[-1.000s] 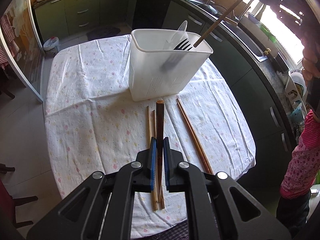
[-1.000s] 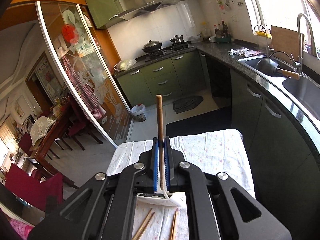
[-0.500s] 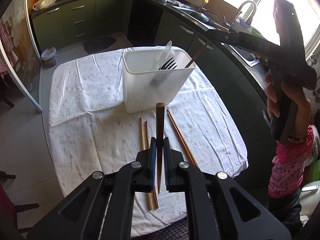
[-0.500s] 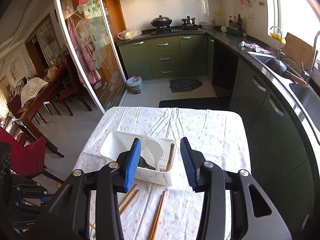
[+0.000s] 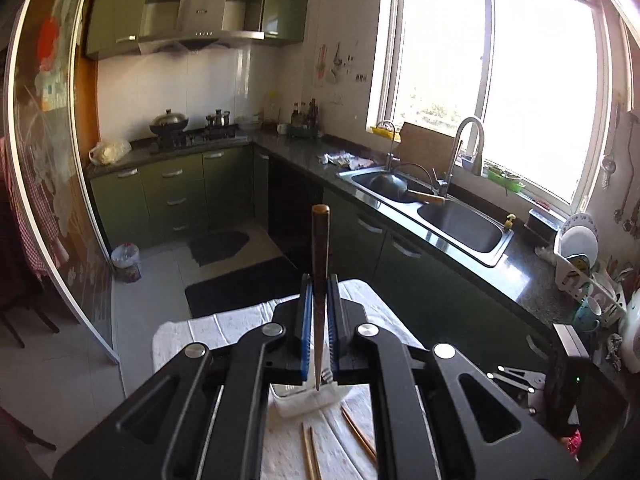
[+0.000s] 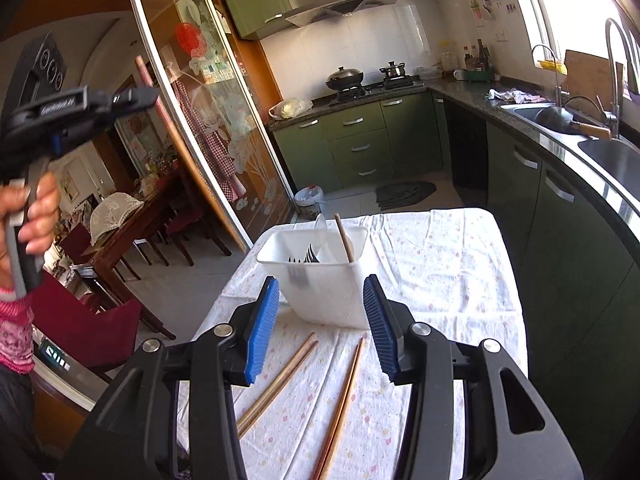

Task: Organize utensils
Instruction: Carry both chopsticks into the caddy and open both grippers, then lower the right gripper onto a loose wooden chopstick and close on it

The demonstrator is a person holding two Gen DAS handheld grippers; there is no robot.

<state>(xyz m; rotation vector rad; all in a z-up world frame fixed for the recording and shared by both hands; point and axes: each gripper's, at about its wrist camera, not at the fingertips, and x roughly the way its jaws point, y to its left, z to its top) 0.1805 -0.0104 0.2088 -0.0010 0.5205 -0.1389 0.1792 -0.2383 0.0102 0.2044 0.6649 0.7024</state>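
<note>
My left gripper [image 5: 320, 292] is shut on a dark wooden chopstick [image 5: 321, 248], held high above the table with its end pointing up. From the right wrist view the left gripper [image 6: 132, 98] hangs at the upper left, the chopstick [image 6: 160, 110] slanting through it. The white plastic bin [image 6: 324, 284] stands on the table and holds black forks [image 6: 306, 258], a white spoon [image 6: 320, 224] and one chopstick [image 6: 344, 238]. My right gripper [image 6: 322, 320] is just short of the bin, its jaws opening with nothing gripped. Two pairs of chopsticks [image 6: 280, 378] [image 6: 340, 404] lie below it.
The table carries a flowered white cloth [image 6: 440, 272]. Green cabinets and a dark counter with a sink [image 6: 608, 156] run along the right. A glass sliding door [image 6: 208, 120] and red chairs [image 6: 88, 320] stand to the left. A person's hand [image 6: 36, 208] holds the left gripper's handle.
The left gripper rose from the table with the dark chopstick and tilted up toward the kitchen. The right gripper opened, left its chopstick in the bin, and drew back and down.
</note>
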